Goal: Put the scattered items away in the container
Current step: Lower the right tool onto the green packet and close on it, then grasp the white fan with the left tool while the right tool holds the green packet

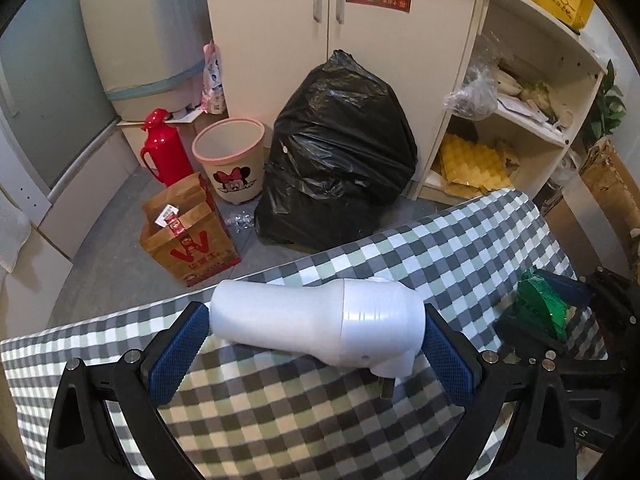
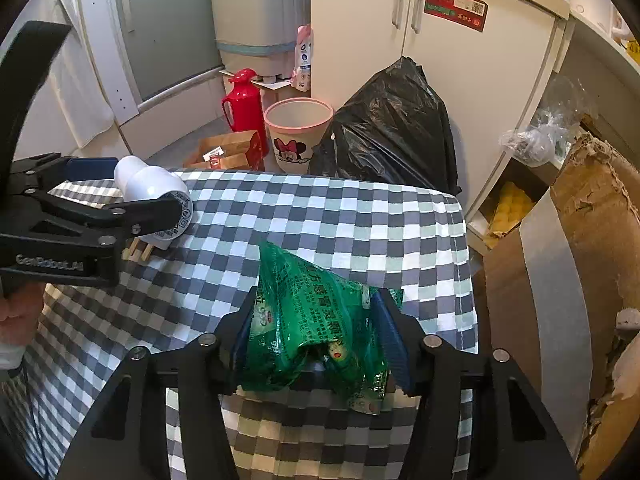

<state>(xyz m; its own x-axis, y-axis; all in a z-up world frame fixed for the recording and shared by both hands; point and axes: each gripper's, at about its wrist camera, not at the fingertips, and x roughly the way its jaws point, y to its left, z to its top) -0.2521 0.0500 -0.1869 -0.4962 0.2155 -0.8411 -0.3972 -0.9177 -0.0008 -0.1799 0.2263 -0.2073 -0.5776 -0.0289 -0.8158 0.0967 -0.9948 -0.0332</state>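
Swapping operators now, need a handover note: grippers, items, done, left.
Left gripper: shut on white bottle, lengthwise between the pads, above the checked cloth.
Right gripper: shut on green packet, over the same cloth.
Wooden clips lie on the cloth by the bottle.
Done: both items gripped.
Left: put both in the container, then the clips. Which container is unclear; a pink-rimmed bin stands on the floor.

A: Classification of premises?

B: Domestic utility corner of a home. A small twin-tub washing machine (image 1: 140, 36) stands at ten o'clock beside a grey refrigerator (image 1: 44, 92).

A: Supporting evidence?

B: Cream cupboard (image 1: 340, 60) at twelve o'clock, full black rubbish bag (image 1: 340, 148) against it, cartoon-printed wastebasket (image 1: 230, 160), red thermos flask (image 1: 166, 148), paper takeaway bag (image 1: 188, 232) on the floor. Checked cloth (image 2: 320, 216) covers the counter.
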